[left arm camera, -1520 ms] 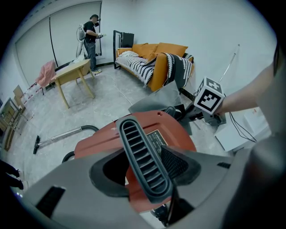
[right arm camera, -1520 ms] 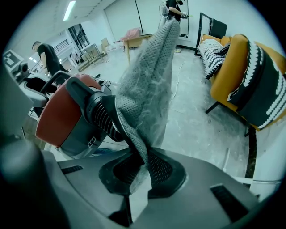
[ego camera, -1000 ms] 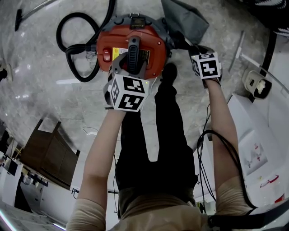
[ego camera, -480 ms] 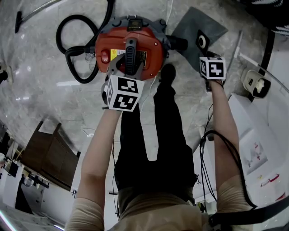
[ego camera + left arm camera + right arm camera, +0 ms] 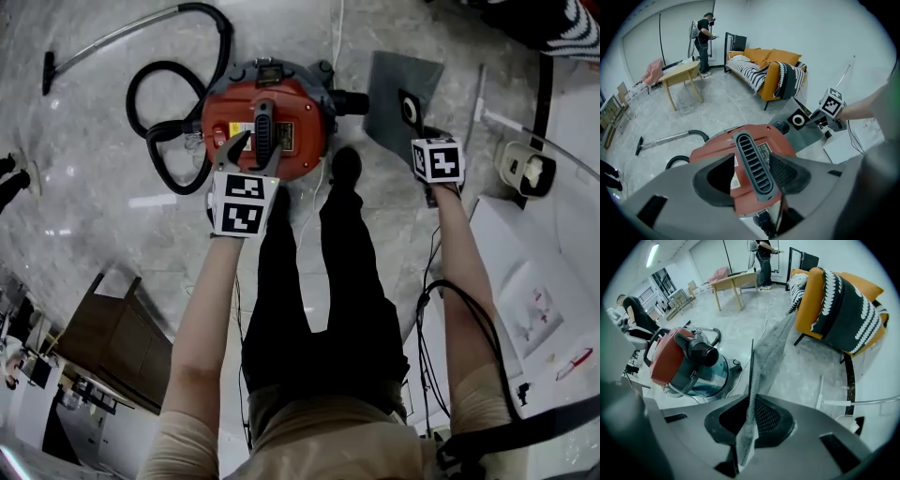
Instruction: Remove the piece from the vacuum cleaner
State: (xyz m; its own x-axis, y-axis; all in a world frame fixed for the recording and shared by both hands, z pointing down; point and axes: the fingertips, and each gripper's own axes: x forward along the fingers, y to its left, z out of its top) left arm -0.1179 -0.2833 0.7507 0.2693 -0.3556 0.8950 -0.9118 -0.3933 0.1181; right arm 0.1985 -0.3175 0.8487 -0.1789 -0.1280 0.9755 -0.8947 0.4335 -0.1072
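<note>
Head view: left gripper (image 5: 253, 153) sits over vacuum cleaner (image 5: 302, 105) handle (image 5: 263, 127); right gripper (image 5: 427, 136) lifts grey dust bag (image 5: 394, 80), apart from the cleaner, over bare floor (image 5: 94, 187); left gripper view: jaws clamp handle; right gripper view: jaws nearly together, pinching dust bag edge; sofa (image 5: 834, 301) beyond.

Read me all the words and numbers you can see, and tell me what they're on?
No text here reads clearly.
Yellow and white sticker on the vacuum cleaner lid: too small to read.
Label beside its handle: blurred.
Marker cubes: black-and-white squares, no words.
Grey dust bag: no print shows.
White sheet with red marks: too small.
</note>
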